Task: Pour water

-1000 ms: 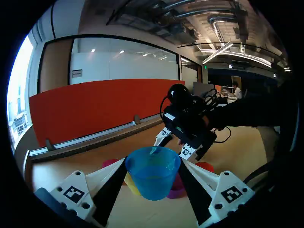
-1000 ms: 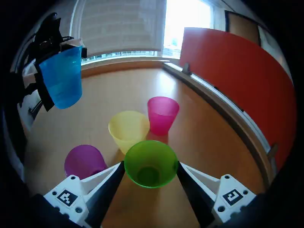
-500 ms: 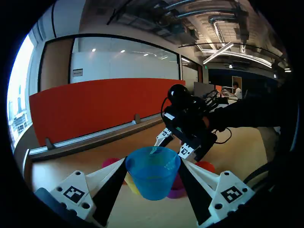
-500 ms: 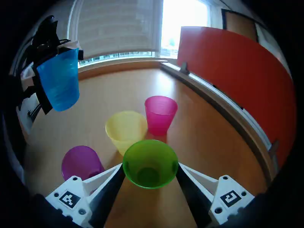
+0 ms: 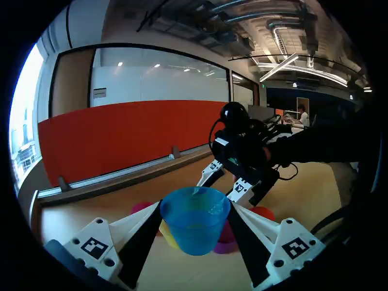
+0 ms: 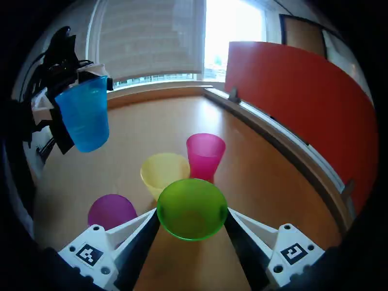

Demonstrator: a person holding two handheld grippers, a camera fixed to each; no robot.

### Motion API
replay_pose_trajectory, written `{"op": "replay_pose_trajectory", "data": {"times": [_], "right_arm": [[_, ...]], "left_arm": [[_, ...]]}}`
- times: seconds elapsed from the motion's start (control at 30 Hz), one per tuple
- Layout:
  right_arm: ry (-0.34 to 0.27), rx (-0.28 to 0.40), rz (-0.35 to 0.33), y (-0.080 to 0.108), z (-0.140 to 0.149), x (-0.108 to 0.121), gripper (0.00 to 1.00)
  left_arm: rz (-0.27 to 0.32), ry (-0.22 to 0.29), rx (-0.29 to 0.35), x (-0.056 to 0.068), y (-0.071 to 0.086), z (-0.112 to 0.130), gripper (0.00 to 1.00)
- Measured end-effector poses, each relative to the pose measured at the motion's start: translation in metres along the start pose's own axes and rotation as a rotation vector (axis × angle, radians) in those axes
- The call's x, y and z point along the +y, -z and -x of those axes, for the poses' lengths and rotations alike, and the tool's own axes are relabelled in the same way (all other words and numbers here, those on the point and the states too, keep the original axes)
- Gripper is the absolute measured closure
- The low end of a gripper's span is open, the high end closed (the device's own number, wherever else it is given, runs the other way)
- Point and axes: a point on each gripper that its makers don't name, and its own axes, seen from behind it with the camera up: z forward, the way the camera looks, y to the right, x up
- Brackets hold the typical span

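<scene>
Two cups are held, and the pour looks undone: the left claw (image 5: 194, 207) clamps the blue cup (image 5: 195, 233) of water, up left of the empty green cup (image 6: 192, 201) gripped by the right claw (image 6: 192, 213).

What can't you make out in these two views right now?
- Left gripper view: the yellow cup and purple cup are mostly hidden behind the blue cup.
- Right gripper view: the green cup covers the yellow cup's lower part, and its own underside faces away.
- Left gripper view: the person at the far desk is too small for detail.
</scene>
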Motion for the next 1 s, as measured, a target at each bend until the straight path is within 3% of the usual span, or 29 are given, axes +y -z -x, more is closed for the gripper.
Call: {"op": "replay_pose_trajectory", "data": {"times": [0.67,1.0], "right_arm": [[0.001,0.181,0.049,0.048,-0.052,-0.013,0.08],[0.013,0.231,0.073,0.075,-0.07,-0.021,0.08]], "left_arm": [[-0.014,-0.006,0.015,0.006,0.005,-0.012,0.11],[-0.021,-0.012,0.017,0.011,0.006,-0.017,0.11]]}}
